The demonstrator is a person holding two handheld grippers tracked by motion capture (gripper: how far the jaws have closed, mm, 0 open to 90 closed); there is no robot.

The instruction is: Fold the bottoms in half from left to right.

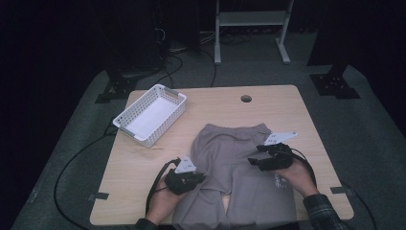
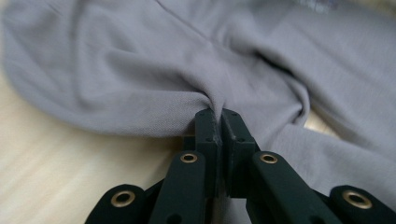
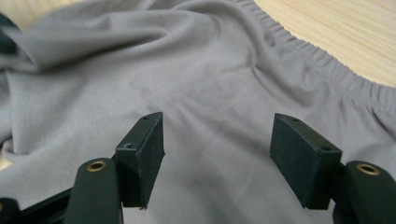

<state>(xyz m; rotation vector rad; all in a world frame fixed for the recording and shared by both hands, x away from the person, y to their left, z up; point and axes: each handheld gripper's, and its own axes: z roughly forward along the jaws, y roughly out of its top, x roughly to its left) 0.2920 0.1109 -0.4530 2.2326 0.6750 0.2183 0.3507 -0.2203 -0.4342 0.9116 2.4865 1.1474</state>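
Observation:
Grey trousers (image 1: pixel 239 158) lie spread on the wooden table (image 1: pixel 143 163), waistband toward the far side and legs reaching the near edge. At their left edge my left gripper (image 1: pixel 198 178) is shut on a pinched fold of the cloth; in the left gripper view the fabric (image 2: pixel 140 70) bunches into the closed jaws of the left gripper (image 2: pixel 218 114). My right gripper (image 1: pixel 253 160) hovers over the right half of the trousers. In the right gripper view the right gripper (image 3: pixel 217 135) stands open above smooth cloth (image 3: pixel 196 79), with the elastic waistband (image 3: pixel 327 60) beyond it.
A white perforated basket (image 1: pixel 151 114) stands at the table's far left. A round hole (image 1: pixel 246 98) is near the far edge. Cables trail over the table's left side onto the grey floor. A white frame stand (image 1: pixel 251 19) is behind the table.

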